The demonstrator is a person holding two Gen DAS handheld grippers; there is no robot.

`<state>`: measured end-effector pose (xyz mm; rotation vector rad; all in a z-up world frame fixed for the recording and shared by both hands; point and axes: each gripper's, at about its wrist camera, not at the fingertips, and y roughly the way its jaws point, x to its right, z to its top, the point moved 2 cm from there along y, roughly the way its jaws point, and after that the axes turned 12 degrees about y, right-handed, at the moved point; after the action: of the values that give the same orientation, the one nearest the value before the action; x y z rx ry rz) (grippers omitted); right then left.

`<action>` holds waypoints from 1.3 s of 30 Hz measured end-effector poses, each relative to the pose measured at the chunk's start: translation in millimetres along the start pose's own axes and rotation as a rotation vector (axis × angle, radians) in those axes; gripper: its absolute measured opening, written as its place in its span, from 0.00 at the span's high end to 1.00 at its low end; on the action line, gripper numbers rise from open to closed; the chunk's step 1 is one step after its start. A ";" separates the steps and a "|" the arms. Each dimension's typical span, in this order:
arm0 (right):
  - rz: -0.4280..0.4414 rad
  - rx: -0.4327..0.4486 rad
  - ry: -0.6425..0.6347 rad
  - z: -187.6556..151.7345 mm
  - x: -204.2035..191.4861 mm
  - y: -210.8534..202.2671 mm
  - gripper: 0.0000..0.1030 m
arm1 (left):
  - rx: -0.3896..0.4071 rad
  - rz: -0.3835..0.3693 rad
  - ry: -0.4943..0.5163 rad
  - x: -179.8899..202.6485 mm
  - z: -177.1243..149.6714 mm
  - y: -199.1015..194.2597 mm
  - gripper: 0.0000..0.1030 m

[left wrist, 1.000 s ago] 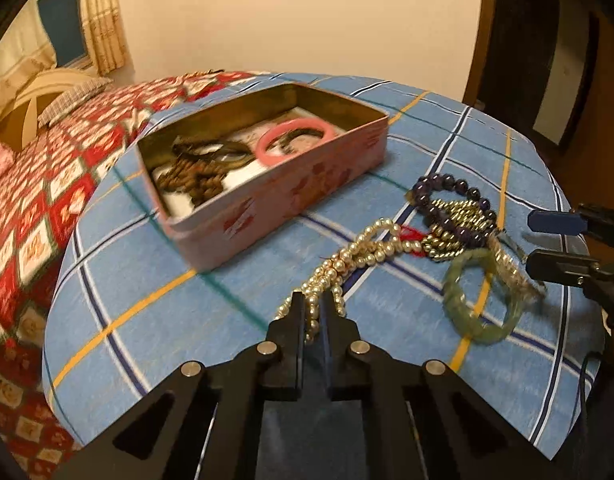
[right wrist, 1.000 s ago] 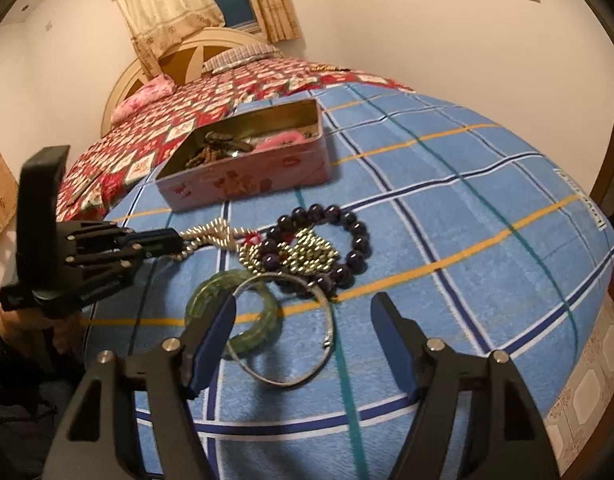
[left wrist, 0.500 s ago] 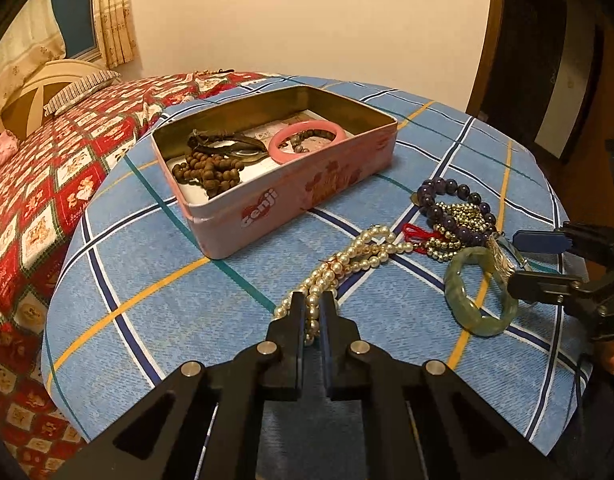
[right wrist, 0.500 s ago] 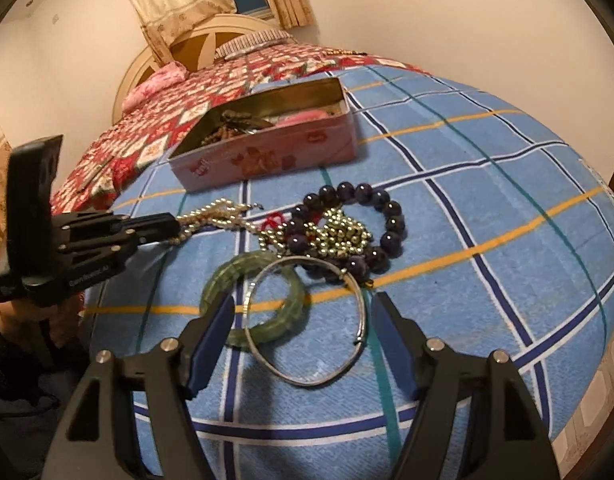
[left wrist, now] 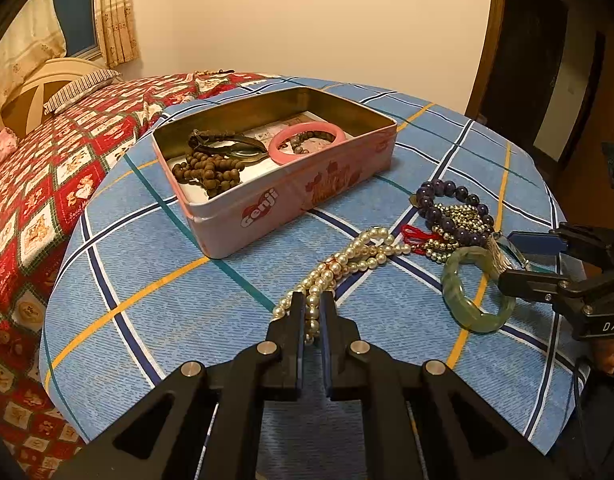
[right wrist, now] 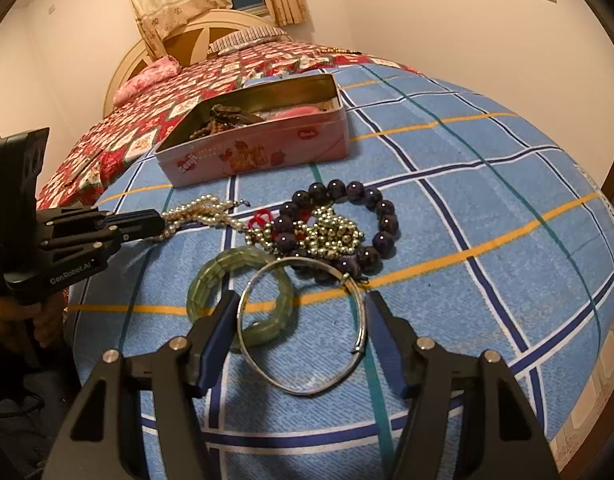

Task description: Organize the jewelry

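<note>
The left gripper (left wrist: 313, 312), low in the middle of its own view, is pinching the near end of the pearl necklace (left wrist: 347, 264) with its jaws all but closed on the beads; the strand is trailing away up and to the right across the blue checked worktop (left wrist: 155, 280).

The right gripper (right wrist: 299, 336), at the bottom of its view, is standing with jaws apart around the silver bangle (right wrist: 303, 328). Those jaws have just been closing in on it, and I cannot tell whether the blue pads are touching the ring. The bangle is lying flat, overlapping the green jade bangle (right wrist: 243, 280) on its left side.

Just beyond these, toward the frame's centre, the purple bead bracelet (right wrist: 347, 224) is curling around a heap of small gold beads (right wrist: 331, 236), with a bit of red cord (right wrist: 261, 218) beside it.

Further up, the pink tin (left wrist: 291, 200) is sitting open on the worktop, holding a pink bangle (left wrist: 307, 142) and brown wooden beads (left wrist: 211, 172). A bed with a red patterned quilt (left wrist: 47, 184) is filling the left side.
</note>
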<state>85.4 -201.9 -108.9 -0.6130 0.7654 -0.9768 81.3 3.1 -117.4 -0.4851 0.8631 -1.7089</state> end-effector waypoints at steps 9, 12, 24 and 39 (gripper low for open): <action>-0.004 0.002 -0.005 -0.3 -0.7 -0.3 0.36 | 0.001 -0.003 0.001 1.2 0.7 0.1 0.94; -0.005 0.003 -0.005 -0.5 -1.1 -0.3 0.36 | 0.008 -0.008 -0.001 1.6 1.5 -1.2 0.94; -0.031 0.045 -0.034 5.2 -6.0 -10.4 0.36 | 0.058 -0.011 -0.001 0.8 10.5 -24.1 0.94; -0.017 0.091 -0.065 25.0 -17.4 -25.2 0.36 | 0.166 0.041 0.038 -7.6 42.5 -72.4 0.94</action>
<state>86.9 -194.4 -70.1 -0.5697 0.6558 -0.9969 66.5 6.8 -34.5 -0.3218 0.7463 -1.7396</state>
